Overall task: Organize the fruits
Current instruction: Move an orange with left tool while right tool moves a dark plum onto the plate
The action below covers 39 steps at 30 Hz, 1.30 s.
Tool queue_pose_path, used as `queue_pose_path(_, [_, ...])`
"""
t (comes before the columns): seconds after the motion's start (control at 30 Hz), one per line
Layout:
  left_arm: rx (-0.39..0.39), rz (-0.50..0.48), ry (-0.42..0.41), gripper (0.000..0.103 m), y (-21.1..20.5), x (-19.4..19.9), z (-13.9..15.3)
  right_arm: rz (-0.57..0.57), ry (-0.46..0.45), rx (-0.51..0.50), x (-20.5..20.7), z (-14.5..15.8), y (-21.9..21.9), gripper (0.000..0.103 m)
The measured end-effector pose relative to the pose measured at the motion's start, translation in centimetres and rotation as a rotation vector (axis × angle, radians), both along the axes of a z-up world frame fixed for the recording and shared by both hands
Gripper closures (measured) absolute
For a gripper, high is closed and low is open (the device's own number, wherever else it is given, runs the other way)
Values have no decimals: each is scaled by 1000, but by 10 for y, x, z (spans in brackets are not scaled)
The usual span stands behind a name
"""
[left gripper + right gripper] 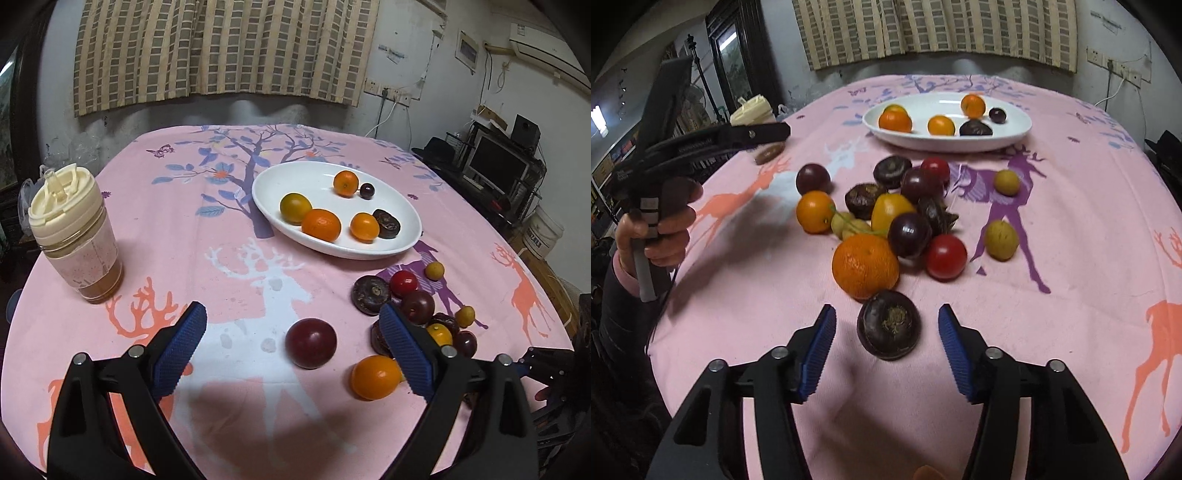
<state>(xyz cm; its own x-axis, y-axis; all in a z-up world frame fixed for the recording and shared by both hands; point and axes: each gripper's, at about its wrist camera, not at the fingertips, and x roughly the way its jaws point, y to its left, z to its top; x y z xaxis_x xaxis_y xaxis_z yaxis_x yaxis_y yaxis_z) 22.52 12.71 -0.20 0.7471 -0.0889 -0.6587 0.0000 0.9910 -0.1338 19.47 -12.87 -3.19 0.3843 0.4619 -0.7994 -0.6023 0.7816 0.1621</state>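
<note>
A white oval plate (280, 177) (1015, 133) holds several small fruits: oranges, a dark cherry and a dark water chestnut. Loose fruits lie on the pink cloth in front of it. My left gripper (291, 321) is open above the cloth, with a dark red plum (311, 343) between its fingers and a small orange (375, 377) by the right finger. My right gripper (886, 321) is open, with a dark water chestnut (888, 329) between its fingertips and a large mandarin (865, 266) just beyond. The left gripper also shows in the right wrist view (750, 134), held in a hand.
A cream-lidded jar (75, 236) stands at the table's left side. The fruit pile (905, 206) of plums, tomatoes, chestnuts and yellow fruits spreads over the middle of the cloth. The table edge drops off at the right, with shelves and a monitor (498, 162) beyond.
</note>
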Motion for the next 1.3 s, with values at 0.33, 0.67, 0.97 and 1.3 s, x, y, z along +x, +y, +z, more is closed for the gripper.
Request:
queue_pose_path(0.33, [81, -233, 15, 23, -32, -28, -13, -74, 101, 213, 14, -6, -29, 66])
queue_pose_path(0.67, [148, -331, 110, 50, -70, -15, -43, -103, 124, 246, 21, -8, -35, 66])
queue_pose_path(0.97, [137, -345, 153, 62, -75, -4, -52, -113, 125, 264, 22, -8, -39, 66])
queue_pose_path(1.3, [38, -276, 73, 64, -58, 11, -13, -137, 3, 250, 31, 21, -33, 66])
